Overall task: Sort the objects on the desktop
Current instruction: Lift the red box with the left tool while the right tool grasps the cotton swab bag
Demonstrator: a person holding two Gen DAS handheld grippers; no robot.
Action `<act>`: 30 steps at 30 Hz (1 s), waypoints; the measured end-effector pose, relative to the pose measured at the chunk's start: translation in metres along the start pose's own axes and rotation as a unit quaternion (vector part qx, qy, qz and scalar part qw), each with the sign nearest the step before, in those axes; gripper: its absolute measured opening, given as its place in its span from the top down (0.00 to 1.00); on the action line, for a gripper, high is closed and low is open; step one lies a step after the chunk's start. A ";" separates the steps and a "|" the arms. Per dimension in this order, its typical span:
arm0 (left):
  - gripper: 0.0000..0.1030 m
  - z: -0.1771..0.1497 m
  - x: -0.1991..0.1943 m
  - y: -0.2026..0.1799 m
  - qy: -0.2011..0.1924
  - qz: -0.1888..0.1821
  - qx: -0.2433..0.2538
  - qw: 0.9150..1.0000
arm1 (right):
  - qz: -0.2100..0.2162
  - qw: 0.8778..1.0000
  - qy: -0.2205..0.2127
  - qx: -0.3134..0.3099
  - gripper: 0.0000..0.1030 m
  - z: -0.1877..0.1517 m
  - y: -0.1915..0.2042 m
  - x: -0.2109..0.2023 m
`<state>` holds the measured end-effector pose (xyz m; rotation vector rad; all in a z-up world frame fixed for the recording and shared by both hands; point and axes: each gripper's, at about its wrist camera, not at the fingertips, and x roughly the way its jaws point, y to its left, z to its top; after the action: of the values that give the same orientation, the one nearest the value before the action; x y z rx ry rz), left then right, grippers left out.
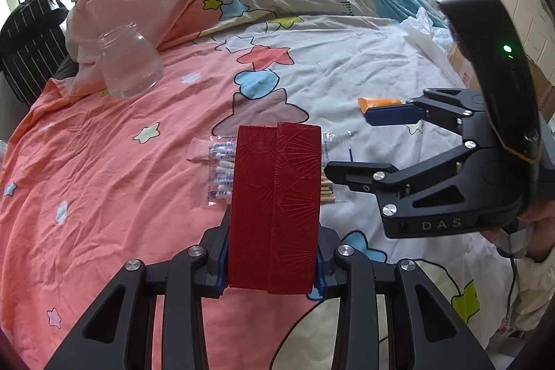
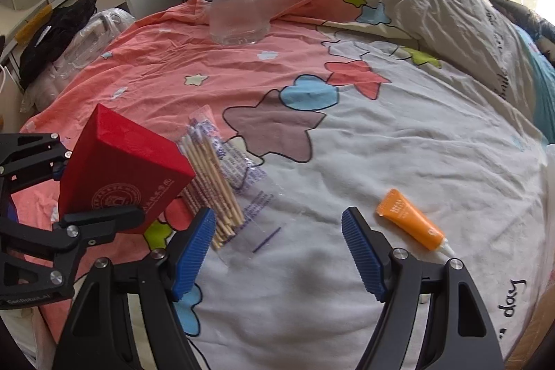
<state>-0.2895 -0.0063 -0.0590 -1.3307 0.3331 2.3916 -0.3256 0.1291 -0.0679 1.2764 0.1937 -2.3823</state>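
One red box (image 1: 275, 210) sat clamped upright in the left claw (image 1: 272, 269), lifted above a clear bag of cotton swabs (image 2: 222, 182) lying on the bed (star-print sheet) (image 2: 399, 141). Just beside it the right claw (image 2: 277, 252) hung spread and empty, near an orange tube (image 2: 411, 221). Well apart stood a glass jar (image 2: 237, 13).

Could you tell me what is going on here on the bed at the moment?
A person is sorting small items laid out on a bedsheet, with a gripper in each hand. The left gripper is shut on a red box, lifted above a clear bag of cotton swabs. The right gripper is open and holds nothing, with an orange tube lying to its right. An empty glass jar stands upright farther back.
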 end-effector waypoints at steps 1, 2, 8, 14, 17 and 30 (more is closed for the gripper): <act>0.65 -0.002 -0.001 0.001 -0.001 0.001 0.000 1.000 | -0.001 1.000 0.000 -0.002 0.30 0.000 0.002 0.002; 0.65 -0.004 -0.003 0.001 -0.001 0.002 0.000 1.000 | 0.000 1.000 0.000 -0.005 0.30 0.000 0.003 0.004; 0.65 -0.014 -0.010 0.006 -0.005 0.006 -0.002 1.000 | 0.029 0.999 0.016 -0.003 0.30 0.002 0.012 0.017; 0.65 -0.018 -0.010 0.008 -0.004 0.006 -0.005 1.000 | 0.039 0.999 0.023 0.002 0.30 0.004 0.018 0.023; 0.65 -0.021 -0.012 0.009 -0.006 0.009 -0.005 1.000 | 0.013 1.000 0.019 -0.009 0.30 0.004 0.019 0.023; 0.65 -0.041 -0.019 0.018 -0.003 0.015 -0.016 1.000 | -0.014 0.988 0.032 -0.151 0.30 0.017 0.064 0.030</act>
<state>-0.2574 -0.0424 -0.0634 -1.3425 0.3174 2.4351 -0.3255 0.0573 -0.0782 1.2122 0.5727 -2.2293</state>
